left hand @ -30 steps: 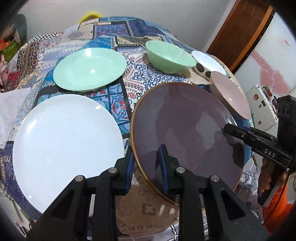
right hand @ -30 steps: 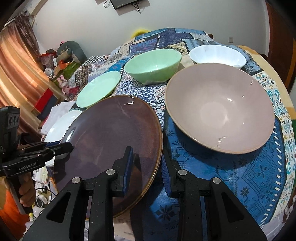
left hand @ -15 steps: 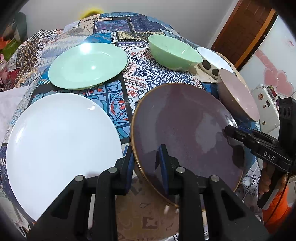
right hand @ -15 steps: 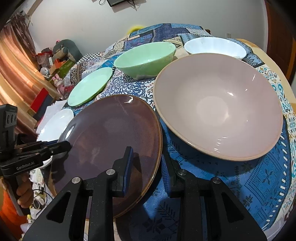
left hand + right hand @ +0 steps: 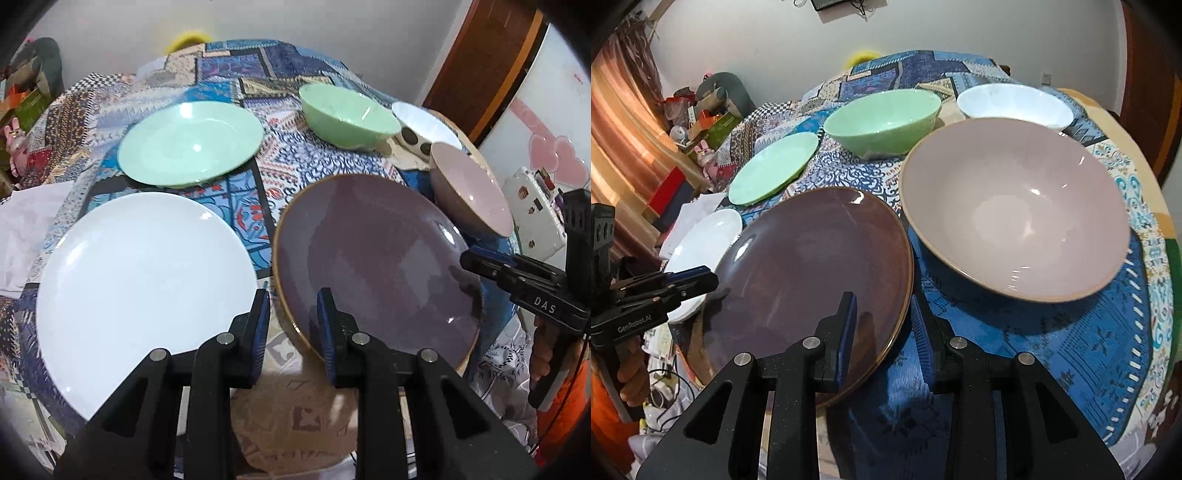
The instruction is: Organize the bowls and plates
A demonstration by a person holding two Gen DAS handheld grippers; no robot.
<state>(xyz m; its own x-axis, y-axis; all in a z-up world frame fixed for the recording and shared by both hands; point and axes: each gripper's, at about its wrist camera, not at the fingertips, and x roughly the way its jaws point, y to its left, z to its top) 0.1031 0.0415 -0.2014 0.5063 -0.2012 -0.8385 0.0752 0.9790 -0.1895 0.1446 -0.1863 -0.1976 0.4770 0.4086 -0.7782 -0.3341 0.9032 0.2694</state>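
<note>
A dark purple plate [image 5: 376, 258] with a gold rim is held between both grippers, raised off the table. My left gripper [image 5: 293, 314] is shut on its near left rim. My right gripper [image 5: 882, 317] is shut on its right rim, and it also shows in the left wrist view [image 5: 476, 258]. A white plate [image 5: 144, 280] lies to the left, a green plate [image 5: 188, 144] behind it. A green bowl [image 5: 882, 118], a white bowl [image 5: 1012, 103] and a large pink bowl [image 5: 1015, 206] stand on the right.
The patterned tablecloth [image 5: 1052, 343] covers the round table. The table's near edge runs under the purple plate. Clutter and boxes [image 5: 698, 122] stand beyond the far left side. A white fridge [image 5: 543, 122] and a door stand at the right.
The purple plate has risen and shifted slightly with both grippers still on it. The right gripper's view has pulled back a little from the pink bowl.
</note>
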